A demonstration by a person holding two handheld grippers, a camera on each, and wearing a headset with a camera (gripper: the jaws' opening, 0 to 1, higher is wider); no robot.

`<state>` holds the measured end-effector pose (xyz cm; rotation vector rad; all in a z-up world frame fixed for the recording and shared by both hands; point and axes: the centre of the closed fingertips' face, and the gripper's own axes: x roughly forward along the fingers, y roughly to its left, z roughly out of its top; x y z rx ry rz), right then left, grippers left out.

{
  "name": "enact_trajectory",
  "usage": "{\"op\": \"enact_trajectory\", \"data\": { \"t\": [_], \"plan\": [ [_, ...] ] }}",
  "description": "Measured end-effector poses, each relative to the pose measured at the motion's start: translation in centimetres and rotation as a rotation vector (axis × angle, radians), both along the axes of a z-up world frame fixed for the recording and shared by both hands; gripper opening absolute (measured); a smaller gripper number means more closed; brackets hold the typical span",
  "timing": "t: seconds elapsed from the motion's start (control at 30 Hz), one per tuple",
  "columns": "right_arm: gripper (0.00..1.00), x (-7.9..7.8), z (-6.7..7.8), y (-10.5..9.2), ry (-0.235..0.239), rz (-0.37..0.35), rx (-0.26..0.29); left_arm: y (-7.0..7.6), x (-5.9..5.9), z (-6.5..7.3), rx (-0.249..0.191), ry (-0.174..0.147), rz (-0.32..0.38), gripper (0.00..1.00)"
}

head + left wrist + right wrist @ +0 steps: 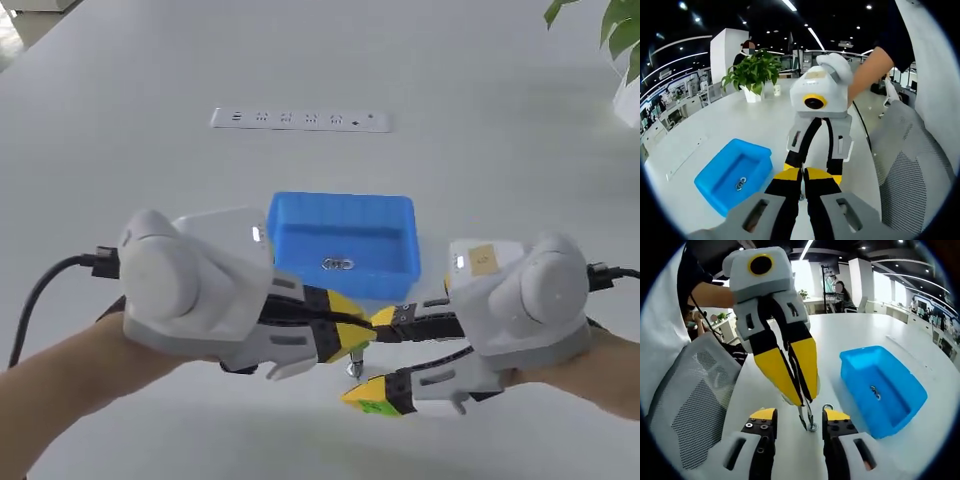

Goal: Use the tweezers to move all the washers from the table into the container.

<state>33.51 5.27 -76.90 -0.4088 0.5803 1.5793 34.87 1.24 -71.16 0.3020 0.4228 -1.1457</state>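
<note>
My left gripper [362, 332] comes in from the left, shut on thin metal tweezers [804, 412]. In the right gripper view it [805, 395] points down at the table, and the tweezer tips touch a small metal washer [812, 428]. A second ring [827, 406] lies just beside my right gripper's jaw. My right gripper [800, 415] is open, its jaws on either side of the tweezer tips. The blue container [340, 205] sits just behind both grippers with washers [338, 264] in it, and it shows at lower left in the left gripper view [725, 200].
A white power strip [300, 120] lies on the white table beyond the container. A potted plant [752, 72] stands at the table's far side. A grey mesh chair [910, 170] is behind the person, by the table edge.
</note>
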Motion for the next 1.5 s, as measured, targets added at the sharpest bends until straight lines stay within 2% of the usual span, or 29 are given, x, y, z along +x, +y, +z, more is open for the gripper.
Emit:
{"op": "enact_trajectory", "data": {
  "t": [0.07,0.2,0.37,0.53,0.63,0.8,0.93,1.0,1.4,1.5],
  "plan": [
    [0.31,-0.07,-0.22,0.2,0.009,0.018,-0.01,-0.07,-0.05,0.0,0.001,0.0,-0.001,0.06],
    [0.27,-0.16,-0.59,0.2,0.015,0.034,-0.025,-0.11,-0.08,-0.05,-0.002,0.003,-0.002,0.06],
    [0.2,-0.12,-0.75,0.14,-0.007,0.047,-0.037,-0.25,-0.12,-0.06,-0.001,0.005,-0.008,0.06],
    [0.13,0.38,-0.76,0.14,-0.009,0.042,-0.038,-0.34,-0.17,-0.09,0.001,0.004,-0.014,0.06],
    [0.13,0.36,-0.82,0.2,-0.015,0.051,-0.039,-0.23,-0.05,-0.1,0.008,0.0,-0.01,0.06],
    [0.11,0.54,-0.88,0.45,-0.058,0.07,-0.032,0.13,0.25,-0.13,0.017,-0.007,0.001,0.06],
    [0.11,0.63,-0.83,0.58,-0.052,0.064,-0.025,0.41,0.38,-0.19,0.023,-0.011,0.004,0.07],
    [0.11,0.65,-0.83,0.61,-0.053,0.064,-0.025,0.53,0.46,-0.22,0.016,0.001,0.01,0.07],
    [0.11,0.06,-0.56,1.05,-0.045,0.061,-0.002,0.38,0.24,-0.17,-0.002,0.019,0.002,0.07],
    [0.11,0.11,-0.47,1.09,-0.044,0.059,0.0,0.44,0.32,-0.09,-0.012,0.033,0.016,0.08]
  ]
}}
